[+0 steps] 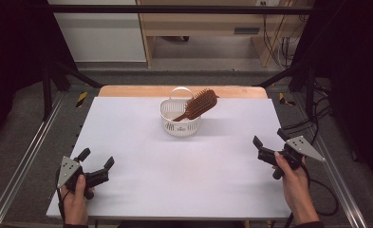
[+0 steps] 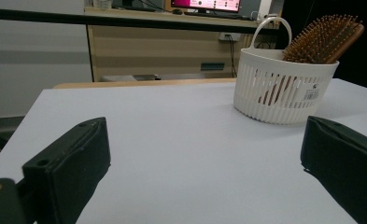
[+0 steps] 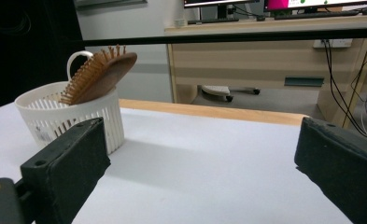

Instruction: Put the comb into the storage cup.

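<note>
A basket (image 1: pixel 180 124) stood toward the far middle of the table (image 1: pixel 174 180), with a hairbrush (image 1: pixel 199 104) in it, handle down, head leaning out over the rim to the right. The left gripper (image 1: pixel 97 159) sat near the front left corner, the right gripper (image 1: pixel 269 139) near the right edge, both well apart from the basket.

Lab or office: wooden desk (image 3: pixel 265 51) with monitors (image 3: pixel 270 3), cable tangle (image 1: pixel 281 45), metal rig frame (image 1: pixel 174 9) around table (image 1: pixel 184 175).

hairbrush (image 1: pixel 199 104) handle hidden inside basket (image 1: pixel 180 124)
</note>
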Demonstrator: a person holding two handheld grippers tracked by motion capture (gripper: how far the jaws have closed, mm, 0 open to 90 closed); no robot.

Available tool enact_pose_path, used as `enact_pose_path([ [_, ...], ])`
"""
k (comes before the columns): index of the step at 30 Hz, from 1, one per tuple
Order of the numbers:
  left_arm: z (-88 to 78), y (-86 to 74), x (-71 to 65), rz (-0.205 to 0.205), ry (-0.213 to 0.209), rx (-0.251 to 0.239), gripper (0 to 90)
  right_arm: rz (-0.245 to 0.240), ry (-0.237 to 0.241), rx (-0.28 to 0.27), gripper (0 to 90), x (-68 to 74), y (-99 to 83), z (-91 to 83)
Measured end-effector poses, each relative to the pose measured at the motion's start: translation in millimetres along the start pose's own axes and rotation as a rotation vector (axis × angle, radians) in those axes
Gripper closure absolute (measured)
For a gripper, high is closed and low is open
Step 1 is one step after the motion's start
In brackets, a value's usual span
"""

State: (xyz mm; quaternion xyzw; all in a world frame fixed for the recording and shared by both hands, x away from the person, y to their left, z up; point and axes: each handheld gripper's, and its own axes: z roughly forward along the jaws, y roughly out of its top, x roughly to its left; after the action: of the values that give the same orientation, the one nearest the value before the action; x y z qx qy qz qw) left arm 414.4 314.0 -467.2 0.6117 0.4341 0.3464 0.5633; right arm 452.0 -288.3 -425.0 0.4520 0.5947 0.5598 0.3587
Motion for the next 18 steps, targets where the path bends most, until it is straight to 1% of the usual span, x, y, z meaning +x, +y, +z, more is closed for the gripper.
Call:
enact_pose_path([
  [9, -0.8, 0.1, 0.7, 0.005, 0.005, -0.004, 1.6, -0.011, 0.017, 0.013, 3.0, 3.0, -13.5, -5.7],
  [13, -1.0, 0.3, 0.6, 0.004, -0.001, -0.003, 1.6, -0.013, 0.026, 0.018, 3.0, 5.9, -20.6, -7.7],
  [18, -1.0, 0.2, 0.4, 0.003, -0.004, -0.004, 1.7, -0.042, 0.047, 0.032, 2.9, 11.4, -28.0, -9.1],
])
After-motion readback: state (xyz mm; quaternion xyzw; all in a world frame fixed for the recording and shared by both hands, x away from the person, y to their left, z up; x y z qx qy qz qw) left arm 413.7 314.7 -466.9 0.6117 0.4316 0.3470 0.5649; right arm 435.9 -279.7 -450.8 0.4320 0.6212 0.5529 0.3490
